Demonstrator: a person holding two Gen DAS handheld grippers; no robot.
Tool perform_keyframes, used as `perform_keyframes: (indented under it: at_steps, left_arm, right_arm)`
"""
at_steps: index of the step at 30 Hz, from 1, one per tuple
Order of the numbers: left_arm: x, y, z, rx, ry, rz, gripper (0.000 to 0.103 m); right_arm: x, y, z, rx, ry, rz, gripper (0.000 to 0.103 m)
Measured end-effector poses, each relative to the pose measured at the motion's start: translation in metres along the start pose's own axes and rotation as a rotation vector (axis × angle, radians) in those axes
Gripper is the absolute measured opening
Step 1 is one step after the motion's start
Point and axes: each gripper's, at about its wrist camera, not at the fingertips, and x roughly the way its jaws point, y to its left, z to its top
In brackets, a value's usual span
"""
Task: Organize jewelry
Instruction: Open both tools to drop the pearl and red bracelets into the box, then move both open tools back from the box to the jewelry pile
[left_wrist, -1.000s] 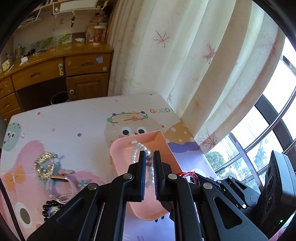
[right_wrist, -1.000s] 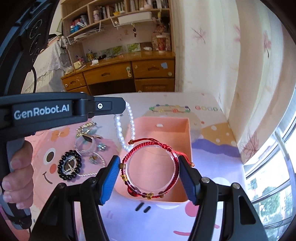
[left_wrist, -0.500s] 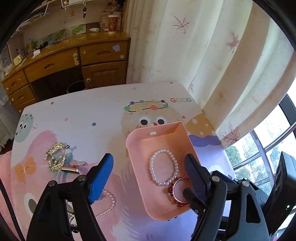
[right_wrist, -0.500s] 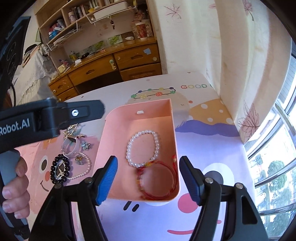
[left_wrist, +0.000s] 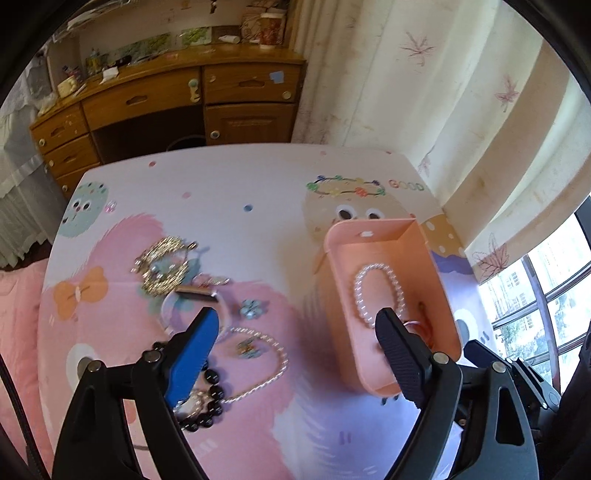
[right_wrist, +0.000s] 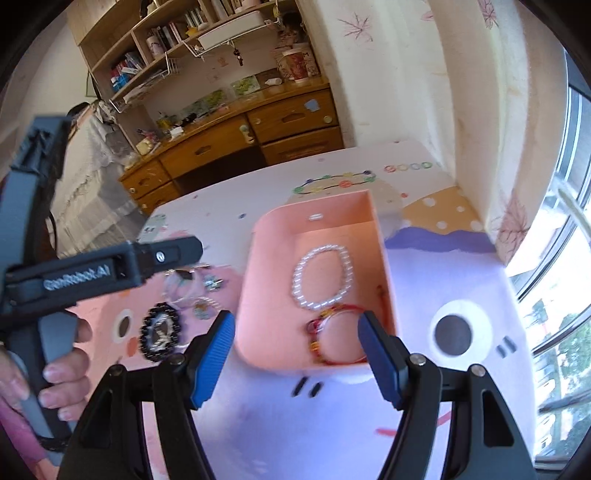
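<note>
Pink plastic tray (left_wrist: 439, 280) holds two bracelets; our left gripper (left_wrist: 295, 354), jaws just opened, empty, should straddle the silver bead chain (left_wrist: 266, 365); right gripper (right_wrist: 295, 354) gapes empty

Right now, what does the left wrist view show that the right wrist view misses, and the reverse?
Only the left wrist view shows the gold chain bracelet lying far out on the mat, and the open left gripper, whose jaws have just been opening, empty.

Only the right wrist view shows the whole red string bracelet, the bookshelf and the hand holding the left tool.

Both show the pink tray, the pearl bracelet inside it and the black bead bracelet outside.
</note>
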Motion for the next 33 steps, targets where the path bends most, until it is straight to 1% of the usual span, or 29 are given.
perform_keyframes:
  at_steps: [3,8,13,20,23,27,29,31,33]
  left_arm:
    - [-0.002,0.022,-0.007,-0.024,0.022,0.019,0.085]
    - [-0.008,0.059,-0.02,-0.043,0.036,0.061,0.085]
    - [-0.011,0.094,-0.03,-0.056,0.063,0.041,0.085]
    - [-0.005,0.13,-0.04,-0.017,0.123,0.024,0.085]
    - [0.001,0.138,-0.043,-0.002,0.148,0.007,0.085]
    - [0.013,0.143,-0.045,0.05,0.183,0.013,0.085]
    - [0.016,0.143,-0.045,0.066,0.184,0.02,0.084]
    - [0.019,0.145,-0.045,0.069,0.173,0.032,0.084]
    - [0.022,0.149,-0.046,0.055,0.16,0.036,0.078]
  right_arm:
    - [-0.002,0.012,-0.005,0.017,0.014,0.019,0.069]
    - [0.001,0.041,-0.015,0.016,0.04,0.038,0.069]
    - [0.01,0.074,-0.022,-0.007,0.063,0.05,0.069]
    - [0.031,0.122,-0.029,-0.026,0.1,0.071,0.069]
    - [0.042,0.14,-0.034,-0.046,0.128,0.053,0.07]
    - [0.06,0.156,-0.04,-0.055,0.179,-0.017,0.069]
    - [0.067,0.158,-0.041,-0.033,0.186,-0.039,0.069]
    - [0.071,0.156,-0.041,-0.006,0.179,-0.038,0.068]
    - [0.075,0.153,-0.039,0.019,0.169,-0.041,0.066]
